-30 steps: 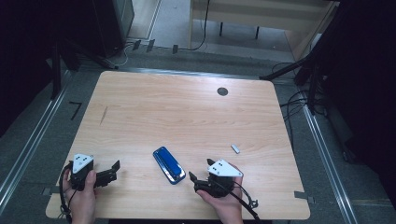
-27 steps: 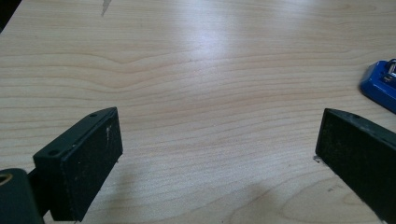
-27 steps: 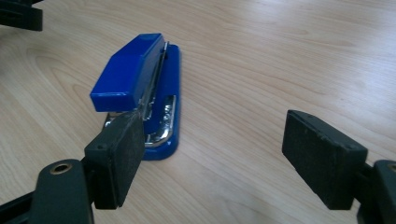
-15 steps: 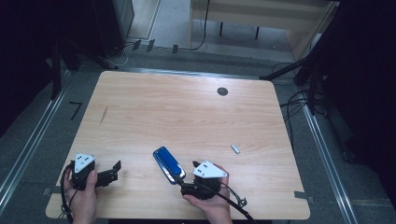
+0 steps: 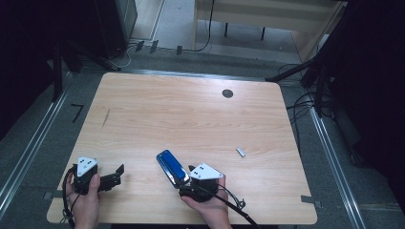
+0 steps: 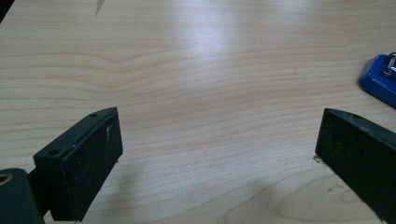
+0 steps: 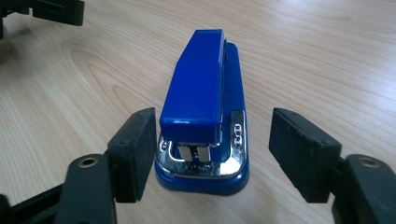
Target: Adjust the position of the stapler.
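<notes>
the right hand-held gripper (image 7: pixel 212 154) straddles the rear end of a blue stapler (image 7: pixel 205 102) lying flat on the wooden counter (image 5: pixel 191 114), its jaws just closing in, one pad at the stapler's side, the other apart from it. the left hand-held gripper (image 6: pixel 219 154) rests released over bare wood, the stapler well off beyond one jaw.

High view looks down on whole tabletop (image 5: pixel 191 119); gripper views sit low, close; all share blue stapler (image 7: pixel 205 93)
</notes>
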`<state>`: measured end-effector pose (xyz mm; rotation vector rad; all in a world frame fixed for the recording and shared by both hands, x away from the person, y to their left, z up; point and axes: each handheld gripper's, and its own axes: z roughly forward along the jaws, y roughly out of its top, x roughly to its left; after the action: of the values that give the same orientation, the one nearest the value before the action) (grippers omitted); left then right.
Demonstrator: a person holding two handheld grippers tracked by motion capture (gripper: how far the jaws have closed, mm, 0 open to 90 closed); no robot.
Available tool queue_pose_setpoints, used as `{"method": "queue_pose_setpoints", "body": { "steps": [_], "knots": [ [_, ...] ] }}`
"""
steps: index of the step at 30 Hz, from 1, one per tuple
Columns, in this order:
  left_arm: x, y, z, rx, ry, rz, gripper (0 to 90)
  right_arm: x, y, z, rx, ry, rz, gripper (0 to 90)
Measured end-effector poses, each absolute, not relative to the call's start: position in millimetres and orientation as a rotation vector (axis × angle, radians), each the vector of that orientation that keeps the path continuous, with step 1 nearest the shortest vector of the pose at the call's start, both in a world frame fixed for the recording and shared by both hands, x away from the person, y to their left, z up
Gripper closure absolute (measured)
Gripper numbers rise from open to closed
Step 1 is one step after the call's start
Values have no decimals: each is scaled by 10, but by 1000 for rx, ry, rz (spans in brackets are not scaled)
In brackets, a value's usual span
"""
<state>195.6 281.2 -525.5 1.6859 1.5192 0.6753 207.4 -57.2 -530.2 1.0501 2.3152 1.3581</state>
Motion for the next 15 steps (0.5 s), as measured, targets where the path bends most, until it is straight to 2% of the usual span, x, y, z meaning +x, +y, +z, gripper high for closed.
{"method": "queue_pose_setpoints", "body": {
  "steps": [1,8,15],
  "knots": [
    [1956,2792,-5256,1688,1517,683,8,2112,-531,-5314,1052,2319,1345,386],
    [1956,2693,-5256,1732,1477,710,8,2182,-431,-5339,1040,2339,1331,462],
    [1952,2658,-5256,1729,1460,703,8,2201,-337,-5341,1022,2329,1327,578]
  ]
}}
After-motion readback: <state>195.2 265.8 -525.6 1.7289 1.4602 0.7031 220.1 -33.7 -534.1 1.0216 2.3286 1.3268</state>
